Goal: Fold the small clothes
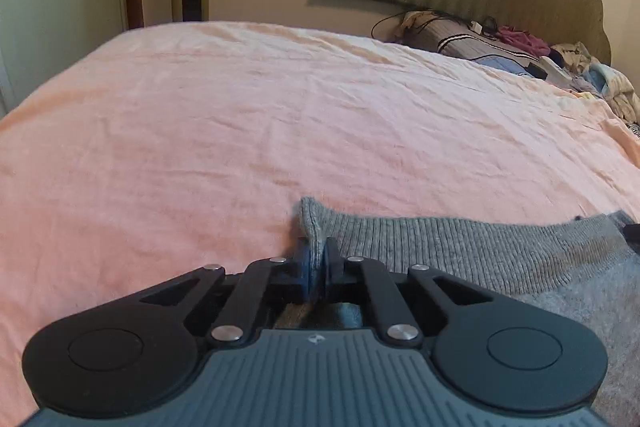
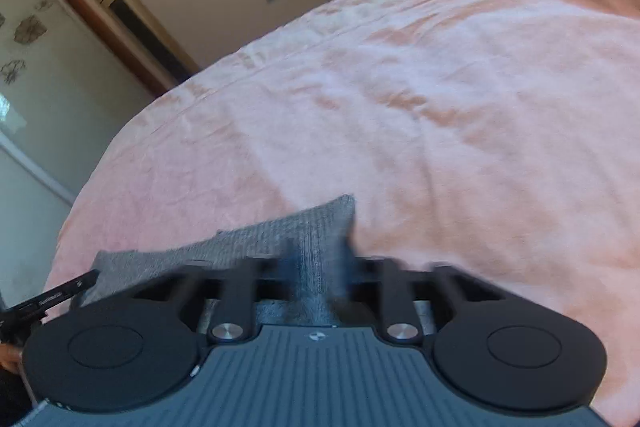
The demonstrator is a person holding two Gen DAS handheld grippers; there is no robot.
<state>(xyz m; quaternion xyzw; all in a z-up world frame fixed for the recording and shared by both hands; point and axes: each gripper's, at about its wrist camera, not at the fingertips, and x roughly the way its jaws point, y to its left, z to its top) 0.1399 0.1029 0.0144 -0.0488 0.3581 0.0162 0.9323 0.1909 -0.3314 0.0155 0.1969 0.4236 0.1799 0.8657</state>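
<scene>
Tilting down toward the pink bed (image 1: 240, 107), left gripper (image 1: 319, 259) and right gripper (image 2: 318, 263) each pinched the grey knit garment's (image 1: 460, 247) ribbed edge, fingers nearly closed.

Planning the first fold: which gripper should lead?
Neither clearly. The left gripper and right gripper are each shut on a ribbed corner of the grey knitted garment; sharper left view slightly favours left.
</scene>
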